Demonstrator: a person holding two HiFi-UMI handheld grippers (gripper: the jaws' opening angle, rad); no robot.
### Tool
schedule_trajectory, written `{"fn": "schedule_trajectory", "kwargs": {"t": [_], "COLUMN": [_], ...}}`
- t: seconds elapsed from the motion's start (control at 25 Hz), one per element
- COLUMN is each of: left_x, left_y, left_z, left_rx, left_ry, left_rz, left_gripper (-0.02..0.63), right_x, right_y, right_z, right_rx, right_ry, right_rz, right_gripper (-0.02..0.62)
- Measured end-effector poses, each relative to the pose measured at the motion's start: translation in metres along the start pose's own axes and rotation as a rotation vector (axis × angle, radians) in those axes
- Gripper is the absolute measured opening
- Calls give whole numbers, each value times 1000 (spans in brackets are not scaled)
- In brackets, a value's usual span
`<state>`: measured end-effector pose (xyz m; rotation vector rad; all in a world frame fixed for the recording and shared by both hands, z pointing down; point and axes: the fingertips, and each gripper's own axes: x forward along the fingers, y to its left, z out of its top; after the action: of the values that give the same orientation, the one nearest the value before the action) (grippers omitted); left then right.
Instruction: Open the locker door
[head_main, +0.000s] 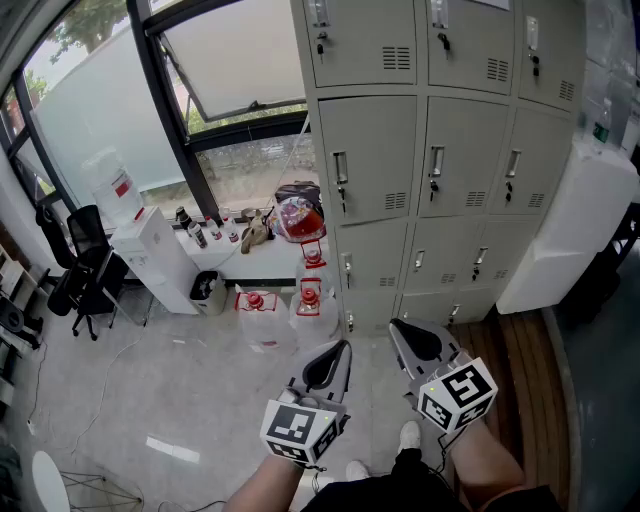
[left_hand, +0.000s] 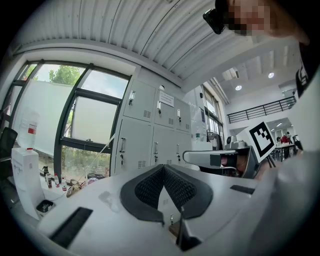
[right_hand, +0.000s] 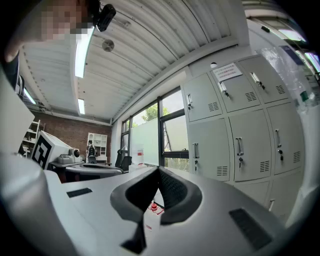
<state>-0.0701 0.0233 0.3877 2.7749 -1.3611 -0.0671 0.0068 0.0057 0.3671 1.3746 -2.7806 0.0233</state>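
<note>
Side by side, level: left gripper (head_main: 338, 350), right gripper (head_main: 398, 328); both jaws together, empty; pointing toward closed lockers (head_main: 440, 150).

Noted a tall window (head_main: 95, 110) along the left wall, with a white water dispenser (head_main: 152, 258) in front of it and a clear bottle (head_main: 112, 188) upright on top. Saw a black office chair (head_main: 85, 272) just left of the dispenser and a black bin (head_main: 207, 287) at its right foot. Counted several small bottles (head_main: 200, 235) on a low white shelf (head_main: 255, 262) under the glass, beside a red and dark bag (head_main: 298, 216). Found clear water jugs (head_main: 258, 318) with red caps on the grey floor (head_main: 150, 380) below. Spotted a big white boxy unit (head_main: 575, 225) at far right, beside a strip of wooden flooring (head_main: 522, 370).
</note>
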Motion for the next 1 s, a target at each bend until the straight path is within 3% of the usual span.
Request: {"fn": "schedule_trajectory", "kwargs": {"t": [0.6,1.0], "left_x": [-3,22], "left_y": [15,25], "left_z": [-4,-10], "left_rx": [-42,-70], "left_ry": [-1,-1], "left_rz": [6,33], "left_gripper": [17,17], "right_x": [11,28], "right_y": [1,-24], "right_z": [1,5], "right_rx": [8,-5], "right_ry": [-12,-3], "right_rz": [-7,13], "right_gripper": [54,54]}}
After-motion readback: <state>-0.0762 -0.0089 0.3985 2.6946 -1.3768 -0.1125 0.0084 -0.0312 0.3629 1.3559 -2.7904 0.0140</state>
